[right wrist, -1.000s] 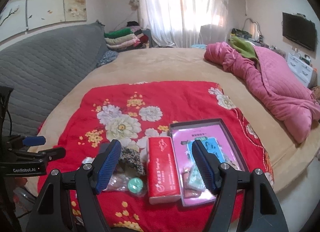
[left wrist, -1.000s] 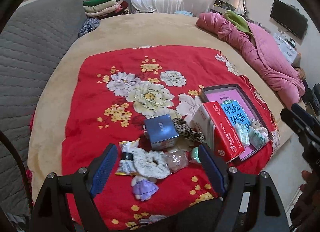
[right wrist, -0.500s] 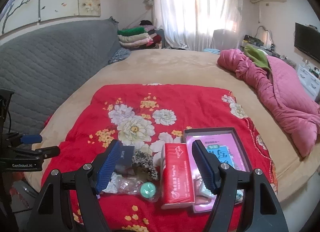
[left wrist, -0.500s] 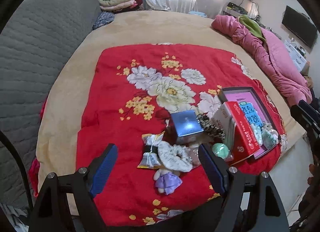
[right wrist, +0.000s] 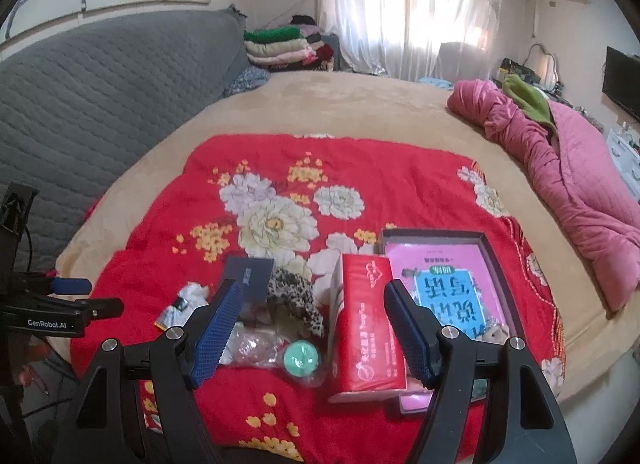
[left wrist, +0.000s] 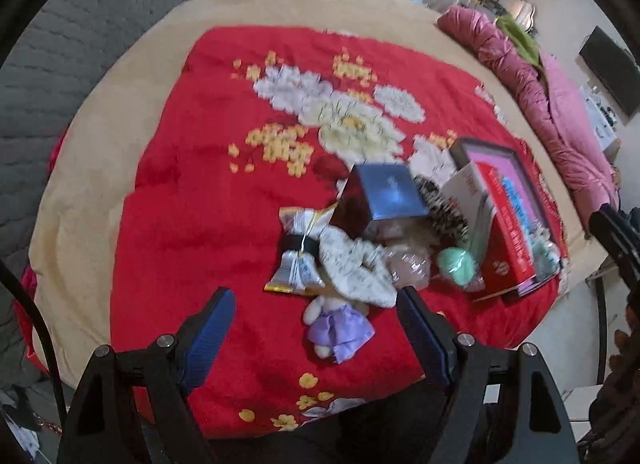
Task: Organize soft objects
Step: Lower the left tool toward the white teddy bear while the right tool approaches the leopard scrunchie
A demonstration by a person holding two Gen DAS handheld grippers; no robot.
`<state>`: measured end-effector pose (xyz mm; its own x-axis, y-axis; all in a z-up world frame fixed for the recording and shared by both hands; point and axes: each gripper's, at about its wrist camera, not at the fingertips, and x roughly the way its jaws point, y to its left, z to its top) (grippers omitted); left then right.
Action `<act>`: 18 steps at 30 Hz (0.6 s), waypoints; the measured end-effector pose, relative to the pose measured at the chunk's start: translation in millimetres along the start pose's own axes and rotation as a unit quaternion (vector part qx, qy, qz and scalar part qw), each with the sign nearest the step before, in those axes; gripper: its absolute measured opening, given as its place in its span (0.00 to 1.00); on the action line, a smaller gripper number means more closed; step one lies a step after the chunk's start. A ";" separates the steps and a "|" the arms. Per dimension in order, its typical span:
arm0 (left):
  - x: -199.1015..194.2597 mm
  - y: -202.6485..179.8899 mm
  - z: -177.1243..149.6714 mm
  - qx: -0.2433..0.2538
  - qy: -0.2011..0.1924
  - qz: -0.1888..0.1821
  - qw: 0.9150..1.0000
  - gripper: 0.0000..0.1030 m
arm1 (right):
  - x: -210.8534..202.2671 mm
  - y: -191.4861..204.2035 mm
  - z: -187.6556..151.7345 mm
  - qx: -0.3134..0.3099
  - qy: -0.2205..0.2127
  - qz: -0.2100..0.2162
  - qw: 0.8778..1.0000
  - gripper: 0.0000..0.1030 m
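A pile of small things lies on the red floral blanket: a plush toy in a purple dress, a white floral scrunchie, a leopard scrunchie, a snack packet, a blue box, a mint ball and a red tissue pack. A dark tray with a pink-and-blue card holds small plush toys. My left gripper is open and empty, just in front of the purple plush. My right gripper is open and empty above the tissue pack and mint ball.
The blanket lies on a beige bed. A grey quilted headboard runs along the left. A pink quilt lies at the right. Folded clothes are stacked at the back. The bed edge is near the tray.
The left gripper has moved left and forward, so the pile now sits right of centre and closer. The right gripper has drawn back slightly and lifted. Both stay open.
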<state>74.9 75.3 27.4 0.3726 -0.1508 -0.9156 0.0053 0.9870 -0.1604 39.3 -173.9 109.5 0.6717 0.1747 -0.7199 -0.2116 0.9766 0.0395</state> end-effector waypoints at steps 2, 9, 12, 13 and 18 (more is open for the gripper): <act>10.8 0.0 -5.5 0.002 0.013 0.006 1.000 0.80 | 6.4 0.8 -3.8 -0.004 0.009 -0.003 1.000 0.73; 42.8 -9.4 -20.5 0.020 0.046 0.010 0.999 0.80 | 38.4 -0.8 -24.6 -0.019 0.058 -0.013 0.998 0.72; 53.2 -9.6 -23.6 0.019 0.058 0.005 0.998 0.80 | 47.0 1.6 -28.1 -0.031 0.068 -0.015 0.997 0.72; 57.1 -9.3 -24.6 0.019 0.063 0.002 0.998 0.80 | 50.0 3.6 -28.6 -0.040 0.069 -0.013 0.997 0.72; 73.0 -8.9 -29.1 0.016 0.080 0.003 0.997 0.80 | 68.0 16.2 -29.3 -0.075 0.077 -0.013 0.994 0.72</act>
<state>75.0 53.9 -48.8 0.2204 -0.1499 -0.9638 0.0334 0.9887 -0.1461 60.7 -149.9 41.0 0.5642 0.1176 -0.8172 -0.3070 0.9487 -0.0754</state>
